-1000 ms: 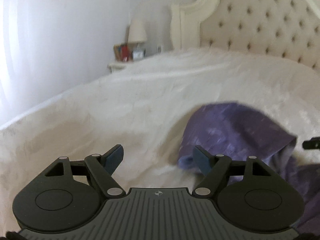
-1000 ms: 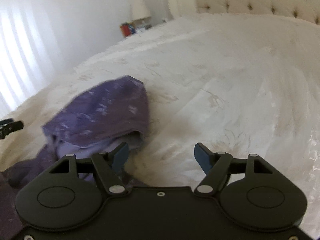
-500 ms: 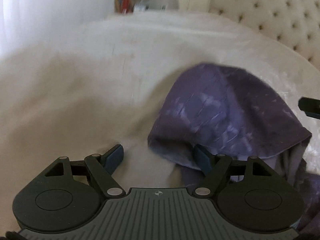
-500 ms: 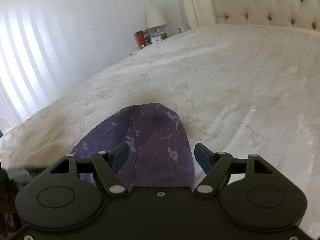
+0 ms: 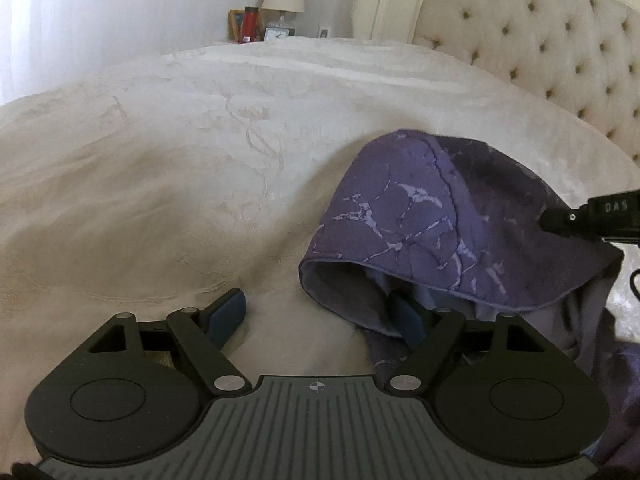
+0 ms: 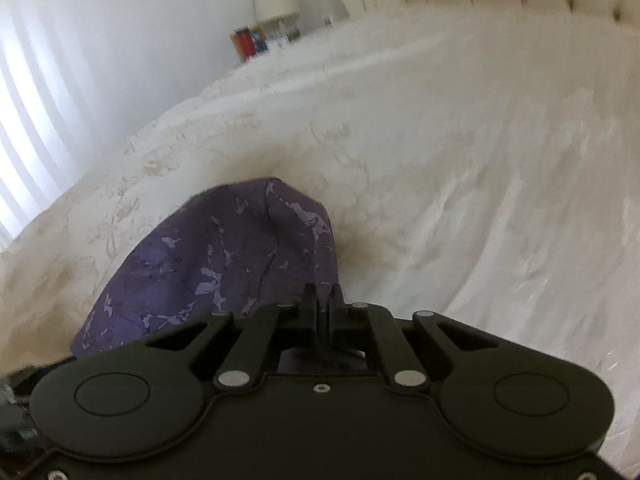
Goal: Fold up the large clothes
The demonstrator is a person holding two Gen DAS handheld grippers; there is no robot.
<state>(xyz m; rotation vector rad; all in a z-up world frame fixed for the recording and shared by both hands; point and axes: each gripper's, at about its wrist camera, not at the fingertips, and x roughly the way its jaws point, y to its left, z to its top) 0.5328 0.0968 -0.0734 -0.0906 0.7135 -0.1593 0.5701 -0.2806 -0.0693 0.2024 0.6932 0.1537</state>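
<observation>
Hood (image 5: pixel 436 216) of the purple marbled garment, raised off the cream bedspread (image 5: pixel 168 168) near the tufted headboard (image 5: pixel 560 48), is now pinched at its edge by the right gripper (image 6: pixel 323 300), whose jaws stood apart a moment ago and are now closed on the cloth. The left gripper (image 5: pixel 320 314) has sunk toward the hood's rim, jaws wide, one finger inside the opening, nothing gripped; a second hold there would likely let the garment be spread for folding.

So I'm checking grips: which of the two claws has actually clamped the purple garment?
The right claw: its fingers are pinched shut on the purple garment. The left claw is open, gripping nothing.
</observation>
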